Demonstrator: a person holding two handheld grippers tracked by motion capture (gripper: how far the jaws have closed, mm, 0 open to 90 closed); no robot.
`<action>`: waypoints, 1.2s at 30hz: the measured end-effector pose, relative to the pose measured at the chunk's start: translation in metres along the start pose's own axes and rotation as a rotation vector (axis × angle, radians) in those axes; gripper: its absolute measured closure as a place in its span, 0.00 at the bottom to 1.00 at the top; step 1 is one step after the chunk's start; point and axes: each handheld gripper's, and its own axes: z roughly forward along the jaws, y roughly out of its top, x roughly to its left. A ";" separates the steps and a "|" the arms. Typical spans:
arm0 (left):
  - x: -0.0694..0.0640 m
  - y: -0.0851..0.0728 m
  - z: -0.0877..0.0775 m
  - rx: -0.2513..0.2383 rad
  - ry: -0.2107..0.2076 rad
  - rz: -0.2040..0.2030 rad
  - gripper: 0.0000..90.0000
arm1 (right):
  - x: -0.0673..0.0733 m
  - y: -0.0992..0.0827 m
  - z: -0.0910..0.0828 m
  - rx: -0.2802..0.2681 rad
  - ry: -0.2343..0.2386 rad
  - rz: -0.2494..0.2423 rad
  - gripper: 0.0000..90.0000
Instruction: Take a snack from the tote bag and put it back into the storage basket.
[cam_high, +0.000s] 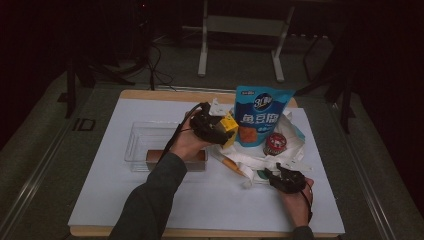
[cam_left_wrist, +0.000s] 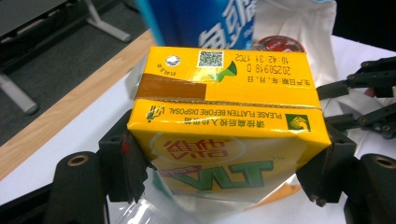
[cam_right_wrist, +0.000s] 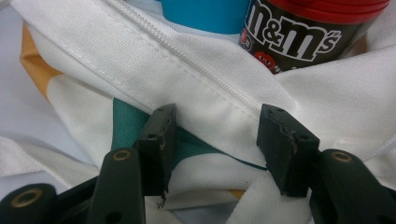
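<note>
Gripping one yellow carton (cam_left_wrist: 224, 140) in left fingers (cam_left_wrist: 135, 172), right fingers (cam_right_wrist: 285, 149) parted over one white bag (cam_right_wrist: 210, 102)

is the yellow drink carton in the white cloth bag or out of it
Out. The yellow drink carton is clamped between the left gripper jaws, lifted beside the white cloth bag, not inside it.

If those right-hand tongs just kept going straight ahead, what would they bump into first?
Most likely the white cloth bag right between and ahead of the right tongs; the candy jar sits behind it.
</note>
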 end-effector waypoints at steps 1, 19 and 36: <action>0.002 -0.001 -0.003 -0.003 0.005 -0.002 0.32 | 0.000 0.000 0.000 -0.001 -0.001 0.001 0.52; 0.030 -0.023 -0.032 -0.026 0.084 -0.084 0.31 | 0.000 0.000 0.000 0.000 -0.002 -0.002 0.52; 0.050 -0.045 -0.055 -0.055 0.141 -0.162 0.31 | 0.000 0.000 0.000 0.000 -0.002 -0.002 0.52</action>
